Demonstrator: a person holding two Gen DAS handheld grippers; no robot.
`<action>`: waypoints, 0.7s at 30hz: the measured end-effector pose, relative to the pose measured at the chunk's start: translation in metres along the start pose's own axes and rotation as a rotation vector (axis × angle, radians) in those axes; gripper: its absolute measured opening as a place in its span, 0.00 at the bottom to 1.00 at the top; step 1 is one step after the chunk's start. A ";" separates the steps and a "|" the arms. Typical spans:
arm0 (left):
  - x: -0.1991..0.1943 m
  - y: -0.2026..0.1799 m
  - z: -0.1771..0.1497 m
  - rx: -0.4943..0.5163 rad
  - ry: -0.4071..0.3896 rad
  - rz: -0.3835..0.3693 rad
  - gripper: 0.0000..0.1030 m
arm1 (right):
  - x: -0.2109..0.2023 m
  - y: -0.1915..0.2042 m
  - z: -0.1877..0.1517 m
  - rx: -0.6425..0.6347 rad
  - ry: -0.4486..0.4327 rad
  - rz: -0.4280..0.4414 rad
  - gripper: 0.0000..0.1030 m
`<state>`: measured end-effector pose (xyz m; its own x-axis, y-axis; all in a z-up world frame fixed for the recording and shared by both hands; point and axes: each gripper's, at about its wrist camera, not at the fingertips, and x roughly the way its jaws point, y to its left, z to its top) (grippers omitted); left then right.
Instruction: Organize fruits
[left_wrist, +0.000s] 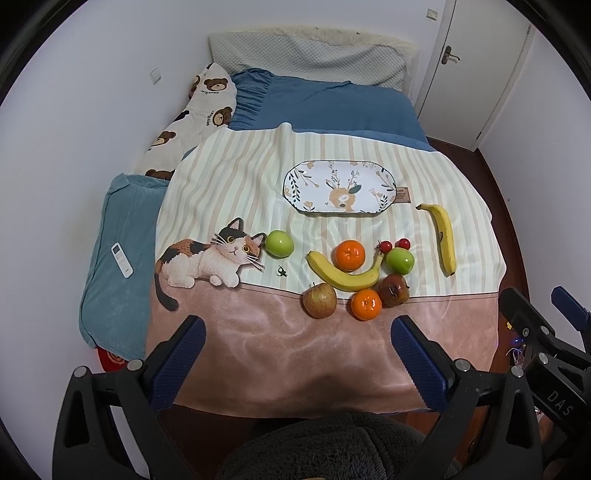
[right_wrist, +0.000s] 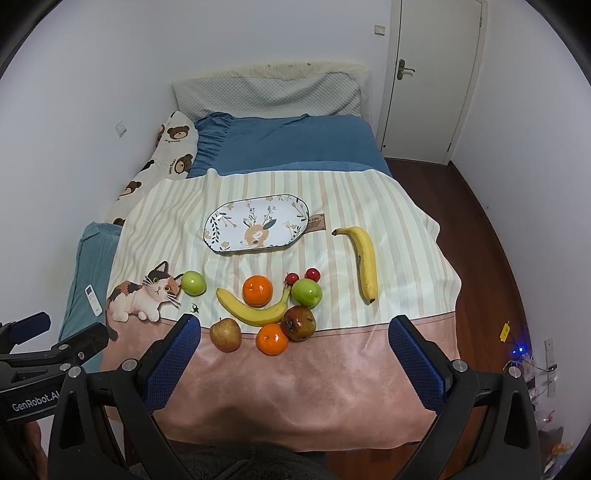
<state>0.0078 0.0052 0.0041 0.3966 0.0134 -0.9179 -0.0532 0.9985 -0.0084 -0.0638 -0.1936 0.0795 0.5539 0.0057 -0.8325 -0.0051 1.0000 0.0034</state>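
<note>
Fruits (right_wrist: 266, 310) lie clustered on the near part of the bed (right_wrist: 295, 147), the empty plate (right_wrist: 221, 243) beyond them, and with my left tool (left_wrist: 295, 354) and right tool (right_wrist: 295, 354) both spread and empty, I fear round apples rolling on soft bedding; only the right view shows floor clutter.

Both wrist views at the bed's (left_wrist: 317, 99) foot, facing headward, high and back (shared plate (right_wrist: 256, 226) and fruit)
</note>
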 end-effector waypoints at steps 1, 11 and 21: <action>0.000 0.000 0.000 0.000 0.000 0.000 1.00 | 0.000 0.000 0.000 -0.001 0.000 -0.001 1.00; 0.000 0.000 0.000 0.002 -0.001 0.000 1.00 | 0.000 0.000 0.001 0.000 -0.003 0.001 1.00; 0.009 -0.001 0.003 -0.010 0.013 -0.010 1.00 | 0.004 0.007 0.001 0.010 0.008 0.014 1.00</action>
<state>0.0144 0.0048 -0.0028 0.3849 0.0023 -0.9230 -0.0581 0.9981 -0.0218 -0.0610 -0.1867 0.0762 0.5468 0.0193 -0.8370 -0.0040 0.9998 0.0205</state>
